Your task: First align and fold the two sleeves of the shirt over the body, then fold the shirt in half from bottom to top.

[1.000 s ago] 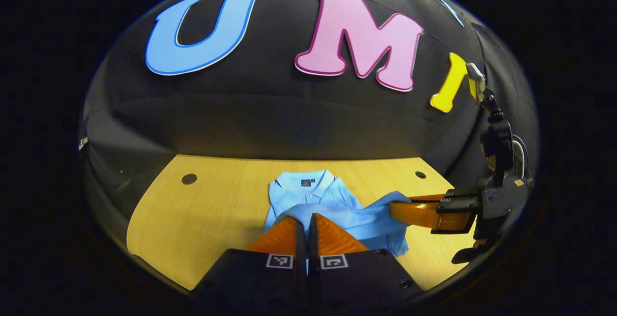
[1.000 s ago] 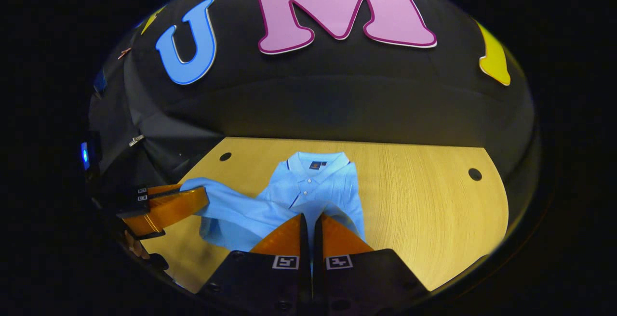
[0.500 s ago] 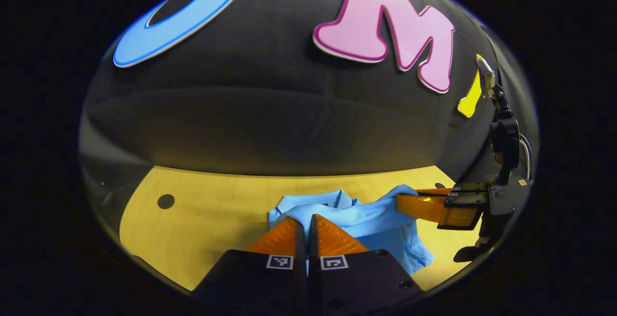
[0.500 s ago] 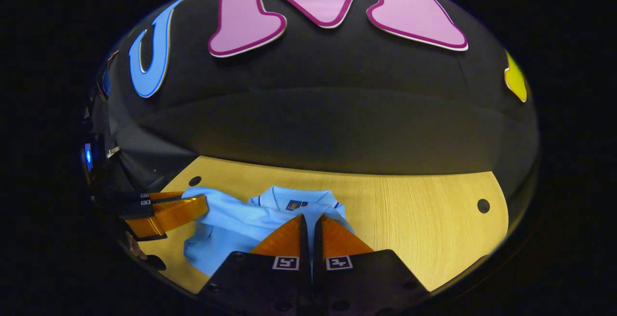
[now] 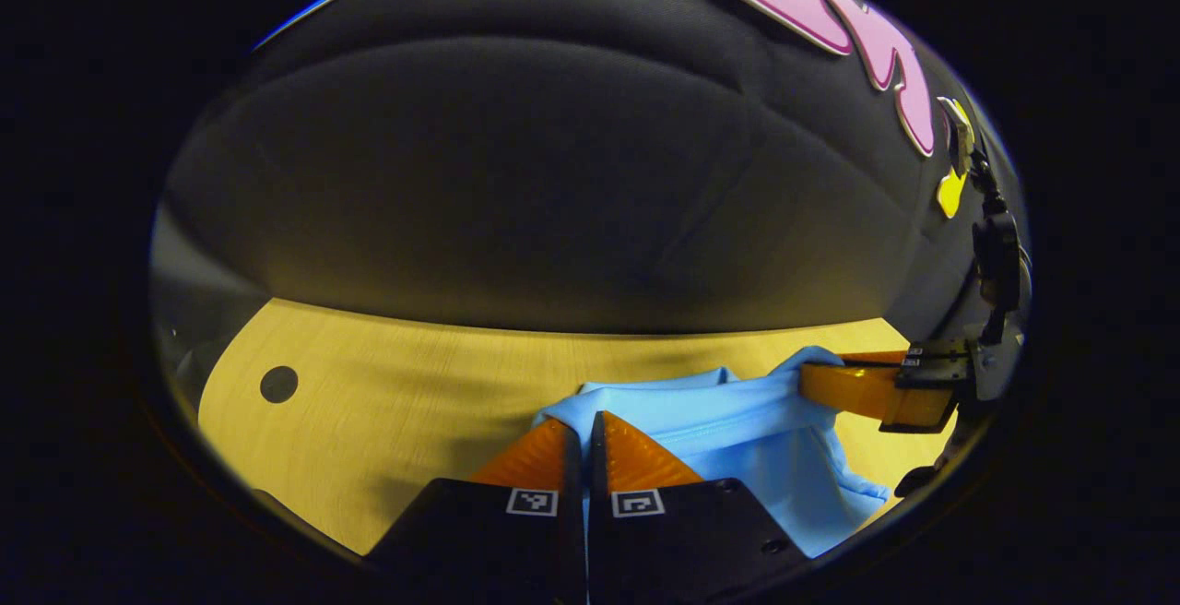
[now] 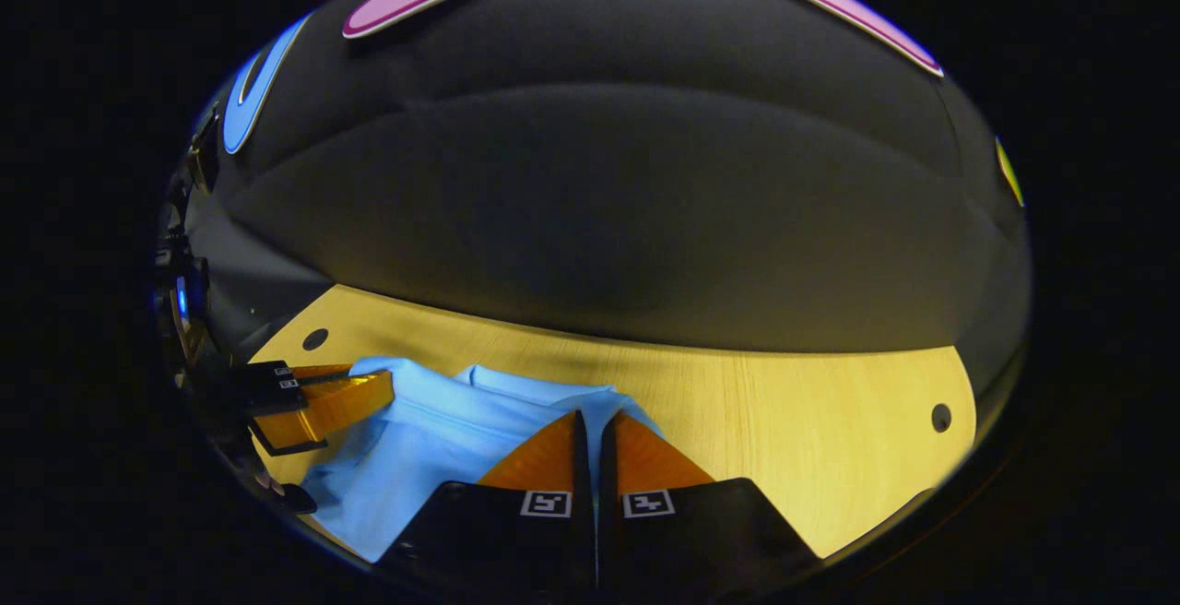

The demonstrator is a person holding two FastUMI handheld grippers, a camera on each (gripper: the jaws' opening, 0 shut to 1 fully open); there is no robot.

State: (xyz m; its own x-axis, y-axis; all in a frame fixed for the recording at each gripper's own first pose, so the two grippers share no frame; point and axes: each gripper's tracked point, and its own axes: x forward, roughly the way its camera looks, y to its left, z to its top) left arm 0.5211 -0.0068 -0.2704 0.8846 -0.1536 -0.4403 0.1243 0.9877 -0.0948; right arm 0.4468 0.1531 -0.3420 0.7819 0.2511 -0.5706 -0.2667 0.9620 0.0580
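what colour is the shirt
Light blue, plain; the shirt shows best in the right gripper view, lying on the wooden table.

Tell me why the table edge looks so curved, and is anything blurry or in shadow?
Left gripper view: fisheye bending bows the table; the wood grain looks slightly smeared, and the shirt casts a soft shadow beside the left gripper. Right gripper view: the same bowing, the wall dim above and lit mid-height, a dark shadow band along the table's far edge, and the right gripper sharp.
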